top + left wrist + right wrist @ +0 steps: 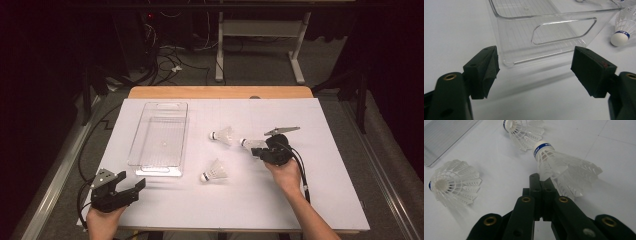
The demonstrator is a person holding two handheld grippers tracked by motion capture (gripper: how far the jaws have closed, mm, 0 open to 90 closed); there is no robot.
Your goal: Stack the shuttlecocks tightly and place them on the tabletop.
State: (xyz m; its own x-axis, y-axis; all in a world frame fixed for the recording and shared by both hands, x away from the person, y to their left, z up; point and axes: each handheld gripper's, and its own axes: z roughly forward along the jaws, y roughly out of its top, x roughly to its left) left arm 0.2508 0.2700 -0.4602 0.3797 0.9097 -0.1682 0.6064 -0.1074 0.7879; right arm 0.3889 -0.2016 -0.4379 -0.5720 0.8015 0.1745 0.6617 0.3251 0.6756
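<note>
White plastic feathers of one shuttlecock [564,167] are being pinched at their edge by the right tool [541,181], whose jaws are being held together on the skirt; the cork end with its blue band is pointing away from the tool. In the high view this held shuttlecock [251,144] is being kept low over the white tabletop [320,200], just beside the right tool [264,151]. Two more shuttlecocks are lying on their sides nearby: a far one [222,135] and a near one [214,171]. A clear plastic bin [160,137] is sitting to their left. The left tool [131,187] is being held near the bin's closest end with its jaws wide apart, gripping nothing.
</note>
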